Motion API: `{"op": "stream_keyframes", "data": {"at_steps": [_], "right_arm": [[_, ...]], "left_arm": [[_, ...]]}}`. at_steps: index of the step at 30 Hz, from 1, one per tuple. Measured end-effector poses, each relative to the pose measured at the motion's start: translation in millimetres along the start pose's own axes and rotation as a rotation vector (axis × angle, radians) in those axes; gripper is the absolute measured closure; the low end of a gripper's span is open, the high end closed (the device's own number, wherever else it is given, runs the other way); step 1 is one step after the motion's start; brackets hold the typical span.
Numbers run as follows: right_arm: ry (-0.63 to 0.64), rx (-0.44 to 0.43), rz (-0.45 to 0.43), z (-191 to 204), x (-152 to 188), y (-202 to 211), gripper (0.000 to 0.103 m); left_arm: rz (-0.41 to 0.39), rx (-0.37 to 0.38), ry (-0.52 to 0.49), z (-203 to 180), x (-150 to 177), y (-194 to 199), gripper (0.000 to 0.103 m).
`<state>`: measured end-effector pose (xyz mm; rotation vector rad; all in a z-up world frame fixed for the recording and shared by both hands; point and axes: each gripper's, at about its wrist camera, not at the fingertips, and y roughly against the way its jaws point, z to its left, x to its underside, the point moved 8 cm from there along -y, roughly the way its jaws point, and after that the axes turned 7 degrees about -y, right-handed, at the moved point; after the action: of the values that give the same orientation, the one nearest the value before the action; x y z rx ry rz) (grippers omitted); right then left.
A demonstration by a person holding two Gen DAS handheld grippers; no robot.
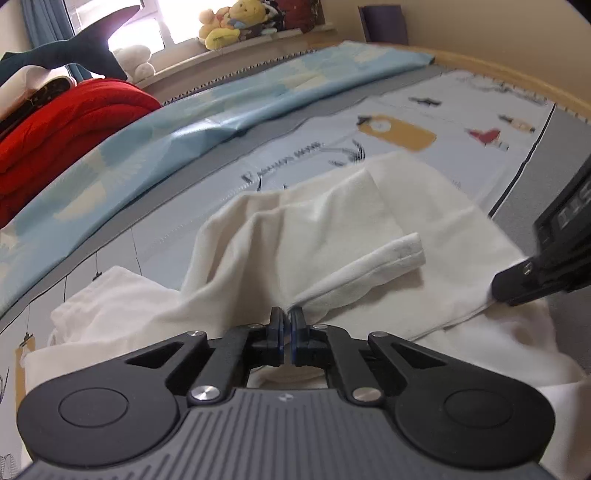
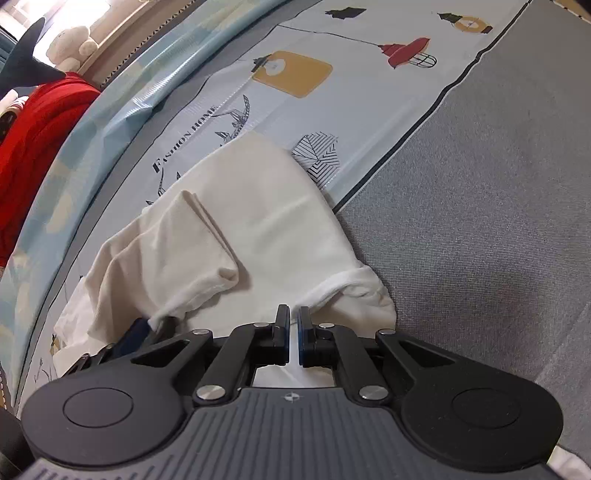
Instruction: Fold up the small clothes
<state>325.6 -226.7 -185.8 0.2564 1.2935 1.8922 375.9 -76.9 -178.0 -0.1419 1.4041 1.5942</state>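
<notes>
A small white T-shirt (image 1: 332, 236) lies on a printed bed sheet, one sleeve (image 1: 388, 254) folded across its body. My left gripper (image 1: 287, 319) is shut on a fold of the shirt at its near edge. My right gripper (image 2: 293, 317) is shut on the shirt's near hem (image 2: 332, 288); it shows in the left wrist view (image 1: 517, 284) at the right, pinching the shirt's edge. The shirt also shows in the right wrist view (image 2: 251, 221), with the left gripper (image 2: 147, 325) holding the cloth at the lower left.
The printed sheet (image 1: 406, 125) lies on a grey mattress (image 2: 480, 184). A light blue quilt (image 1: 147, 140) runs along the far side. A red blanket (image 1: 55, 133) and plush toys (image 1: 229, 22) sit by the window.
</notes>
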Motion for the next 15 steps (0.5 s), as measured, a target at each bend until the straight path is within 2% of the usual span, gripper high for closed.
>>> {"op": "stream_keyframes", "data": {"at_steps": [3,5,6,9,12,13,14,15], "right_arm": [[0.004,0.003,0.0,2,-1,-2,0.098],[0.008,0.0,0.004,4,0,-4,0.098],[0.012,-0.003,0.004,6,1,-4,0.098],[0.042,-0.01,0.002,14,6,-4,0.098],[0.056,-0.011,0.006,19,9,-4,0.098],[0.065,-0.014,0.008,22,11,-4,0.098],[0.077,-0.019,0.008,27,13,-4,0.098],[0.089,-0.023,0.007,31,16,-4,0.098]], "left_arm": [[-0.044,-0.011,-0.001,14,-8,20,0.101],[-0.085,-0.001,0.048,34,-13,40,0.101],[-0.106,0.002,0.092,48,-15,50,0.101],[-0.149,-0.015,0.312,114,-1,80,0.101],[-0.14,-0.212,0.581,210,46,111,0.101],[-0.104,-0.33,0.685,249,75,125,0.101],[-0.047,-0.486,0.766,284,108,140,0.101],[0.018,-0.675,0.819,318,143,159,0.101]]}}
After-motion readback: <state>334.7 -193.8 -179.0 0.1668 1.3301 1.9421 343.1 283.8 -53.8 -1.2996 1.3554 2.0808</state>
